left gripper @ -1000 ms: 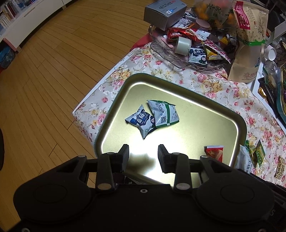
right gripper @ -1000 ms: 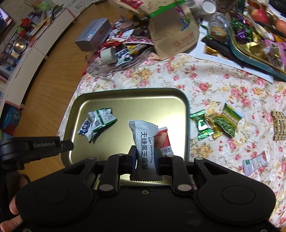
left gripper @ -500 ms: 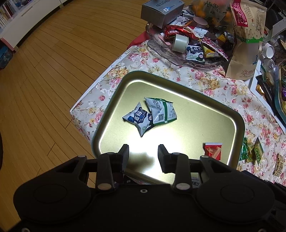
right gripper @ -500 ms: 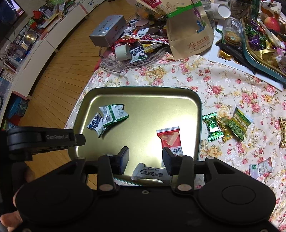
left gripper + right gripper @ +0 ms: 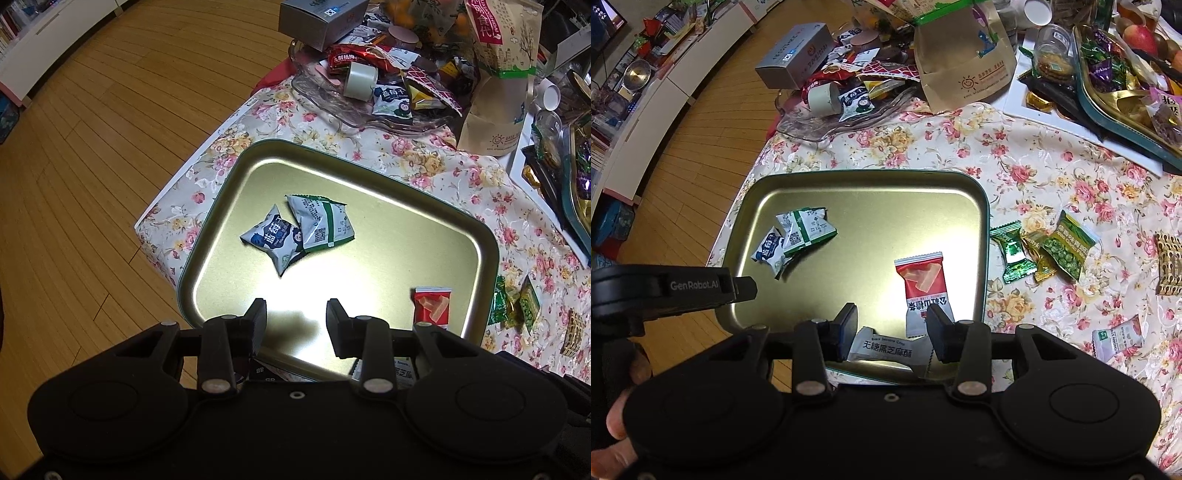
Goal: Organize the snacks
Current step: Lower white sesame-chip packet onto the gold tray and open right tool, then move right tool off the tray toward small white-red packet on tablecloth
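Note:
A gold metal tray [image 5: 871, 199] lies on the floral cloth. On it are a blue-and-white packet [image 5: 770, 254], a green-and-white packet [image 5: 807, 229], a red packet [image 5: 923, 284] and a white black-sesame packet [image 5: 886, 349]. My right gripper [image 5: 892, 325] is open just above the white packet, which lies flat at the tray's near edge, free of the pads. My left gripper [image 5: 295, 321] hangs open over the tray's [image 5: 388, 251] near left part, with nothing between its fingers. The blue-and-white packet [image 5: 271, 240] lies ahead of it.
Loose snacks lie on the cloth right of the tray: a green candy [image 5: 1012, 251], a green pea packet [image 5: 1069, 247], a white packet [image 5: 1117, 338]. A glass dish [image 5: 820, 125] of snacks, a grey box [image 5: 794, 55] and a paper bag [image 5: 964, 62] crowd the far side. Wooden floor drops off at left.
My right gripper opened and let go of the white sesame packet, which dropped from upright to flat on the tray's near edge. The left gripper stayed put.

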### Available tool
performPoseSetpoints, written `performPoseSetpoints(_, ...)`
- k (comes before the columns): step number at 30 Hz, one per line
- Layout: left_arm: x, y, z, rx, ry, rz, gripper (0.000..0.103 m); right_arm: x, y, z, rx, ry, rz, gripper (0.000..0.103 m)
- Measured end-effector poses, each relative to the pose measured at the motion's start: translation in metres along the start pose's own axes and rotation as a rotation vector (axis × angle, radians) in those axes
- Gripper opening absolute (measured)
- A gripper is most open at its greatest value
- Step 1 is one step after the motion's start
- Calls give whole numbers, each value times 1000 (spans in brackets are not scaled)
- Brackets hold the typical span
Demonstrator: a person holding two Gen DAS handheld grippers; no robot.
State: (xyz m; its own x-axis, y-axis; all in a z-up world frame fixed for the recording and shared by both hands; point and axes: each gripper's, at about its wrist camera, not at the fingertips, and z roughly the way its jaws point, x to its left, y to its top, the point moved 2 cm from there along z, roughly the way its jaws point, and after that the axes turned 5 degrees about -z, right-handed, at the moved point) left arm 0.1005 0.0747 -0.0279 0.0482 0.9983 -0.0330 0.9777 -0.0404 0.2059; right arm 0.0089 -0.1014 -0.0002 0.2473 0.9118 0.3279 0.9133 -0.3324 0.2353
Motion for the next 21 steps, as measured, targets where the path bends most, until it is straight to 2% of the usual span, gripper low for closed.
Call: performPoseSetpoints(21, -32, -8, 0, 18, -32, 56, 44, -31, -8, -8, 21, -51, 59, 44)
